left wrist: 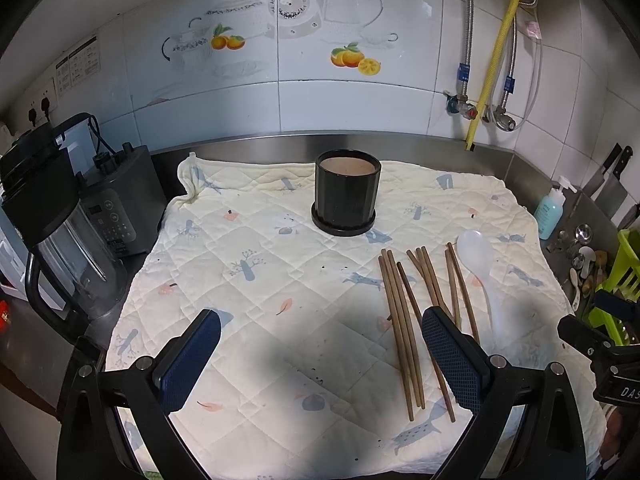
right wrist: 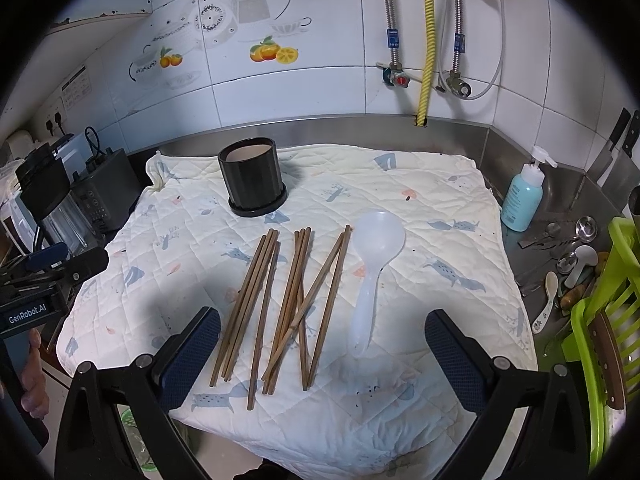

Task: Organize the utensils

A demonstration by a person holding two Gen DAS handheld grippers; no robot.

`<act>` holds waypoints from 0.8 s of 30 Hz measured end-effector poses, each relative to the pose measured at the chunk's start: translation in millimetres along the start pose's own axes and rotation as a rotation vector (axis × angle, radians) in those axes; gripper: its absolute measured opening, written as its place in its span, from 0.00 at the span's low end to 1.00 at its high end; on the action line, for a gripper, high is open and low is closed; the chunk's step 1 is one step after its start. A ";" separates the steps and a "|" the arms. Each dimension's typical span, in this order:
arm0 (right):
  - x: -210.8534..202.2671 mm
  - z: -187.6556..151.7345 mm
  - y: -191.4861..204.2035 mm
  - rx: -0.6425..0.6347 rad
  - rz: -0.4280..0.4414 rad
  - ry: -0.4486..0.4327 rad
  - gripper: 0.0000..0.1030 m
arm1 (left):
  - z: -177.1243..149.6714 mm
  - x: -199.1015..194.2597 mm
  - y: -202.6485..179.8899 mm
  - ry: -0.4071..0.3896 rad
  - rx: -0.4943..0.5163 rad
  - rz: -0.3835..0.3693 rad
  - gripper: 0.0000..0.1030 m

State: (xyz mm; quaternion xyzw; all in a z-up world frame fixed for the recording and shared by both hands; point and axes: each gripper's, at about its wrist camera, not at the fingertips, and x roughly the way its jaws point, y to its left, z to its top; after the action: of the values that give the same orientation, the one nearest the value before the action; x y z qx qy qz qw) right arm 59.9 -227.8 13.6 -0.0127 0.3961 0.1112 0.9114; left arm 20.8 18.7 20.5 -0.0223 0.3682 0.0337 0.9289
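Two hand-held tools hover over a quilted cloth spread across a steel kitchen worktop. The left tool has its padded fingers wide apart and grips nothing, with bare cloth between them. The right tool is likewise spread wide and holds nothing; its fingers frame the near ends of the utensils.

A loose scatter of brown wooden chopsticks lies flat on the cloth, some in tidy bundles, a few crossing one another. Just beside them on the right rests a white plastic rice spoon, bowl pointing toward the wall. Behind the chopsticks, near the back of the cloth, a black round holder stands upright on a matching saucer, apart from the utensils.

A blender sits on the left of the worktop, a blue soap bottle on the right, next to a green dish rack. Knives hang on the tiled wall.
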 end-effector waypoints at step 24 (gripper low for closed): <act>28.6 14.3 -4.2 0.005 -0.009 0.023 1.00 | 24.9 45.7 -0.1 0.042 0.044 -0.023 0.95</act>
State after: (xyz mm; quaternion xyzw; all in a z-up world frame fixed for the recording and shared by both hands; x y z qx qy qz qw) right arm 90.0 -224.8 2.4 -0.0132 0.4068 0.1059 0.9073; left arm 71.0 22.3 7.3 -0.0070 0.3881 0.0144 0.9215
